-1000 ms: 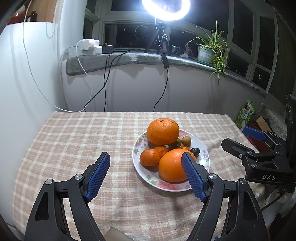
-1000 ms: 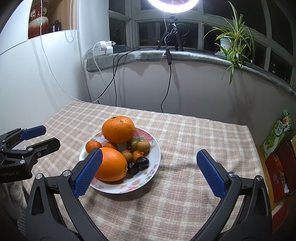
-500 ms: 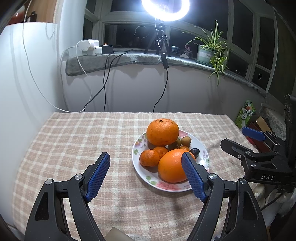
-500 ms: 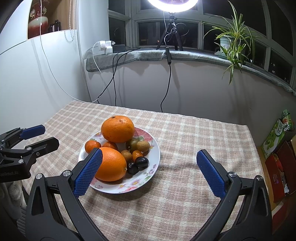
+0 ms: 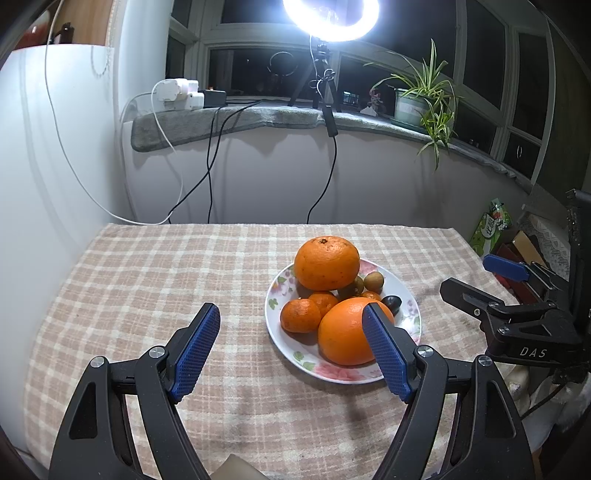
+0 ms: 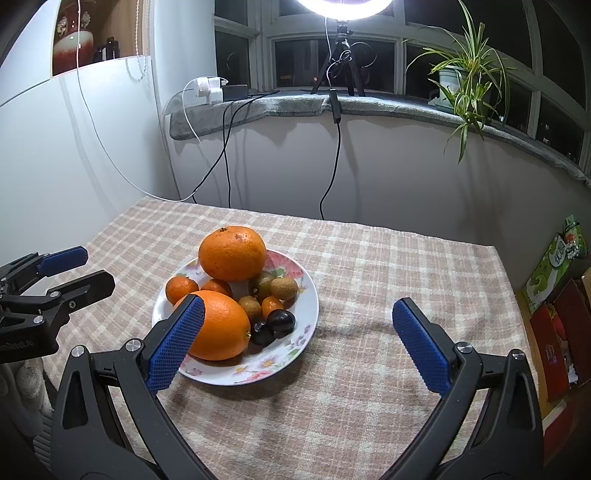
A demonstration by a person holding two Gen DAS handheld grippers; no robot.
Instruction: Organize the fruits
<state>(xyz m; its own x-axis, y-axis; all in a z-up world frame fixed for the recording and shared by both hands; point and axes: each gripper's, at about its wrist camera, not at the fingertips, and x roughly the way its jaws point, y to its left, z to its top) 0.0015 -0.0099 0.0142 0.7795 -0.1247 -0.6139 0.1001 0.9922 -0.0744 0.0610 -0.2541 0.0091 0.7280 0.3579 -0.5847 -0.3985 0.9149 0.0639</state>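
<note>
left tool [image 5: 291, 343] spread, empty | right tool [image 6: 299, 336] spread, empty | advice: lift the top large orange [image 6: 232, 253] off the flowered white plate [image 6: 295, 354] gently

"DAS" stands in white on the right gripper [image 5: 495, 280] body.

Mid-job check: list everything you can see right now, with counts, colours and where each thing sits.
plate: 1, white with flowers, on the checked cloth
large oranges: 2, orange, far and near sides of the plate
small mandarins: 2 clearly seen, orange, plate's left side
small orange fruit: 1, among the brown ones
brownish fruits: about 3, green-brown, plate centre
dark fruits: 2, near-black, plate's right edge
tablecloth: 1, beige check, covering the table
ring light: 1, white, on the windowsill
potted plant: 1, green, sill right
green carton: 1, right of the table
left gripper: open, holding nothing
right gripper: open, holding nothing
</note>
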